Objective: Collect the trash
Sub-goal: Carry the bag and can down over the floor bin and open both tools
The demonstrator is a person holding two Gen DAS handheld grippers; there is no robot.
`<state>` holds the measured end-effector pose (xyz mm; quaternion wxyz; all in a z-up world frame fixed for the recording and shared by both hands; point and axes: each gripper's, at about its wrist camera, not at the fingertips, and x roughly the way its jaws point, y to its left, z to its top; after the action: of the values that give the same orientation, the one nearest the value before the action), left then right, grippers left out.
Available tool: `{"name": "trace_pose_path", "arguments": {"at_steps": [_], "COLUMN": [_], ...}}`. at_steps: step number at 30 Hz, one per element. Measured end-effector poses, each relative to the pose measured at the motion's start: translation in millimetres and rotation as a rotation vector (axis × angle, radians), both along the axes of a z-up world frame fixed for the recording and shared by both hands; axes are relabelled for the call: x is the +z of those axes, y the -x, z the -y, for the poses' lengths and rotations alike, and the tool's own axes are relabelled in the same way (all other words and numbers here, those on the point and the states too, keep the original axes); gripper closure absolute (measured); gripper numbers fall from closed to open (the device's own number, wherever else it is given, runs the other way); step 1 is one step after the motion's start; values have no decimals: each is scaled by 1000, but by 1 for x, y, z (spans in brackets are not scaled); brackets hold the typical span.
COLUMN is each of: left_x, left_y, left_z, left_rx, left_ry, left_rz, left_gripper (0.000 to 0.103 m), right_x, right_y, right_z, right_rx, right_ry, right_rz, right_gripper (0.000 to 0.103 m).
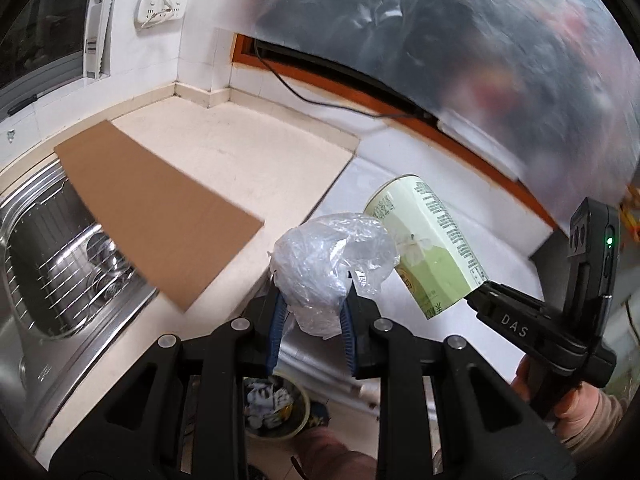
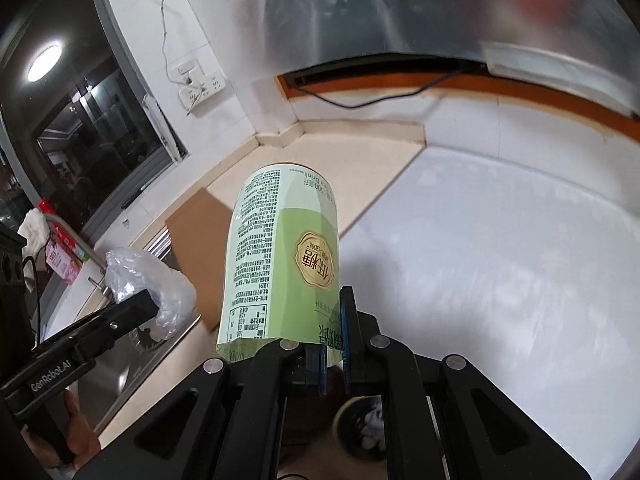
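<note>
In the left wrist view my left gripper [image 1: 314, 284] is shut on a crumpled clear plastic bag [image 1: 328, 256] that bulges above its fingers. To its right, my right gripper [image 1: 480, 292] pinches the flattened end of a green drink label sleeve [image 1: 424, 240]. The right wrist view shows that sleeve [image 2: 280, 256] standing up from my right gripper [image 2: 332, 332], with the left gripper [image 2: 140, 304] and the bag [image 2: 152, 280] at lower left. Both are held over the counter's front edge. Below them a round bin [image 1: 276, 404] holds several bits of trash and shows again between the right fingers [image 2: 360, 428].
A brown cardboard sheet [image 1: 160, 216] lies half over the steel sink [image 1: 60, 264] on the beige counter [image 1: 240, 148]. A white surface [image 2: 500, 260] adjoins it on the right. A power strip [image 1: 160, 12] and a black cable [image 1: 320, 100] hang on the tiled wall.
</note>
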<state>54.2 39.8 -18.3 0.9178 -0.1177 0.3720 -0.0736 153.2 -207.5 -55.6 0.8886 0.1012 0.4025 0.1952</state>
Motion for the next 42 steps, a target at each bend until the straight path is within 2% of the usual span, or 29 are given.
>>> {"name": "trace_pose_path", "arguments": {"at_steps": [8,15,24,30,33,37,42], "left_x": [-40,-79,-141,-196,-229,-269,-334], "left_y": [58,76,77,71,67,60,49], "left_z": [-16,-18,-1,17,22,23,25], "left_rx": [-47,-44,-8,15,39,76,98], "left_ry": [-18,-26,-70,-77,-70,-49,-17], "left_rz": [-68,-129,-191,-256,-295,-329,-396], "left_gripper": [82,82,82,82,82,82,82], "right_x": [-33,-75,-159,-215,-243,-284,-338], "right_y": [91,128,147,151,150,129,112], "right_z": [-31,-52,-62,-63,-63,-58,-61], "right_rx": [11,51,126,180,200,211,210], "right_ry": [44,122,207,253,268,294,326], "right_rz": [-71,-153,-267,-313,-331,-369,-417], "right_gripper": [98,98,98,98,98,98,98]}}
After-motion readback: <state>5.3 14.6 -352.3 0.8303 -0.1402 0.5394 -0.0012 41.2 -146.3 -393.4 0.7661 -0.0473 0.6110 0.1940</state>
